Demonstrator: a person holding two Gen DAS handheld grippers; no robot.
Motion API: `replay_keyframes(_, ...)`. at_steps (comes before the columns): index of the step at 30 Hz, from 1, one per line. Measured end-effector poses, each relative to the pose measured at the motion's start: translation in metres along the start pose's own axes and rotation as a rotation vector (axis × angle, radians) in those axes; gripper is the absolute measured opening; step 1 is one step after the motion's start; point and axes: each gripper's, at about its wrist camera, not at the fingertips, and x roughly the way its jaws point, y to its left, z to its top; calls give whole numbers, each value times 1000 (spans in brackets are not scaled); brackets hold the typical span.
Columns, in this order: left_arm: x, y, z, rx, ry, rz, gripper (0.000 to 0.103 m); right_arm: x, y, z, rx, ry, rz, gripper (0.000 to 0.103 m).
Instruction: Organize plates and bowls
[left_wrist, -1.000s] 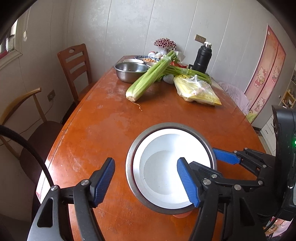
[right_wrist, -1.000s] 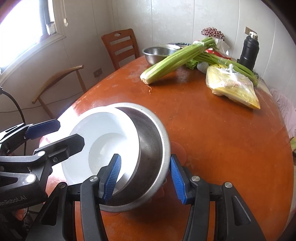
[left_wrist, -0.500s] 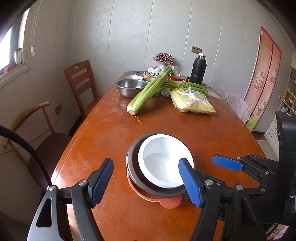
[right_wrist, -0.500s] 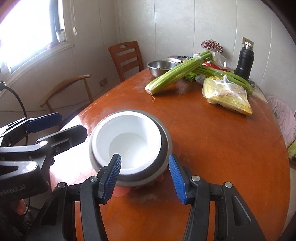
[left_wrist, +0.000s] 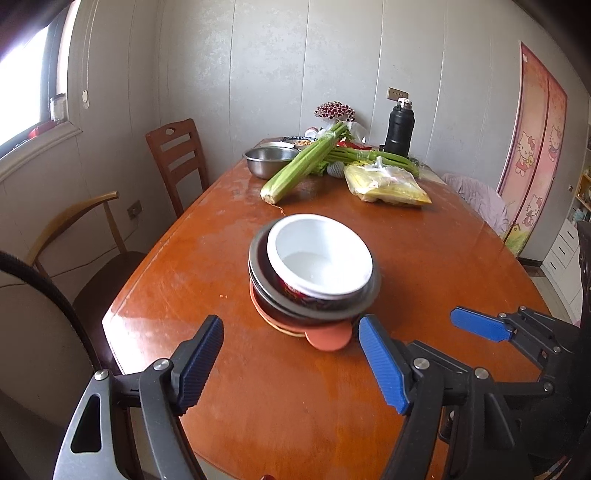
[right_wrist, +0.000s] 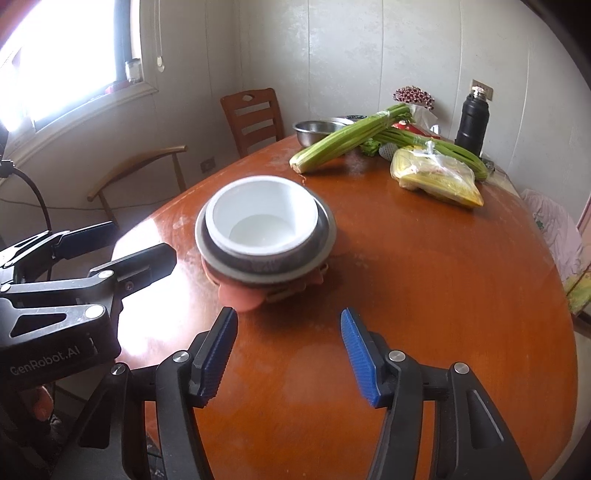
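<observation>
Three dishes are nested in one stack just ahead of both grippers: a white bowl (left_wrist: 319, 260) sits inside a steel bowl (left_wrist: 258, 271), which rests on an orange plate (left_wrist: 327, 338) whose tab pokes out toward the fingers. As far as the frames show, this stacking looks finished; nothing is left tilted or half-seated. What may remain is the second steel bowl (left_wrist: 269, 160) and a small dish (left_wrist: 298, 140) behind it, both at the far end of the table, well beyond the stack.

The left gripper (left_wrist: 290, 363) is spread, its jaws having just been opening, with nothing between them; the stack lies ahead of its fingertips, apart from them. The right gripper (right_wrist: 288, 356) is likewise spread and empty, jaws just widened, and the plate's tab lies just ahead of its left fingertip without touching.

The table (right_wrist: 443, 295) is bare to the right of the right gripper and directly beneath both. Its near edge curves close under the left gripper, so the stack stands fairly near that rim. Farther ahead, celery (right_wrist: 340, 142), a yellow bag (right_wrist: 436, 177) and a black flask (right_wrist: 474, 118) crowd the way to the far bowl; the path along the left side looks the most open.
</observation>
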Motion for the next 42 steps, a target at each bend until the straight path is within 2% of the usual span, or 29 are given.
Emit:
replay_keyframes(9,-1,-5,-17,18,22,-7,75,-4,-1,-18,26,2,-19,60)
replay_keyframes(42,10,-1,-15,17,48,-6,75,-2,-9,-18,61,19,-42,60)
